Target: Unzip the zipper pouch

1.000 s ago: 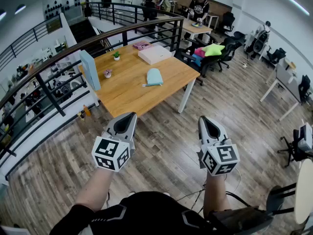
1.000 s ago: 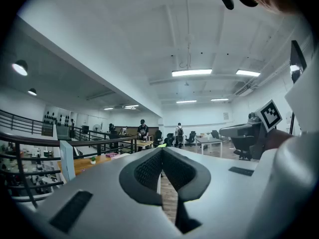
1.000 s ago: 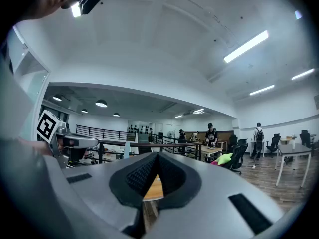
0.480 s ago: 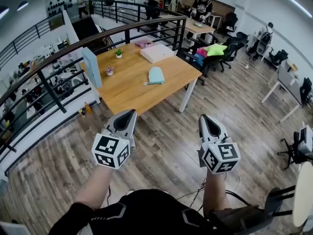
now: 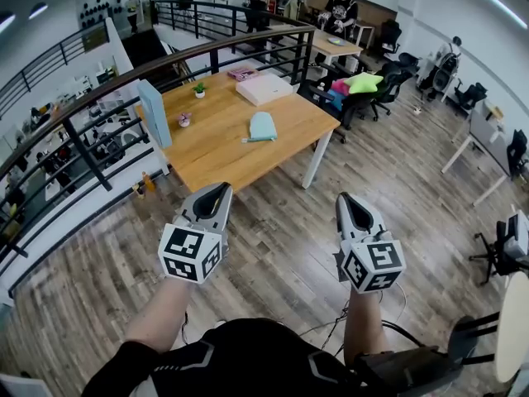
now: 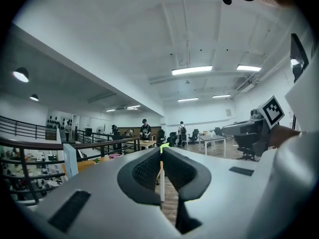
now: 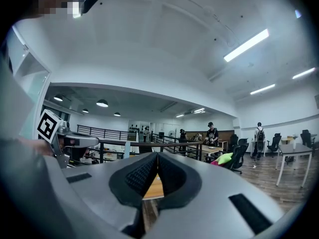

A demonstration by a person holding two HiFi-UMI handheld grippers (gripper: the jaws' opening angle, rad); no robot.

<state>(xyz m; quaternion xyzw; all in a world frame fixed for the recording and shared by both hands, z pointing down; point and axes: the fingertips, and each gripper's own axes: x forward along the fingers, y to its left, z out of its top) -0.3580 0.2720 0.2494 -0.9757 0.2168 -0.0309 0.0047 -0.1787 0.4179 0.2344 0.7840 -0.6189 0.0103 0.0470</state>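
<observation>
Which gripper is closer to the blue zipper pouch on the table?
Left, by a little. The left gripper is over the floor short of the table, the zipper pouch ahead and slightly right of it; the right gripper sits farther to the pouch's right.

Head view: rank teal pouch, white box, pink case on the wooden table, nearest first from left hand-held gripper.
1. Light teal zipper pouch, frontmost, closest to left hand-held gripper.
2. Flat white rectangular box, directly behind it.
3. Flat pink case, rearmost, slightly left.
</observation>
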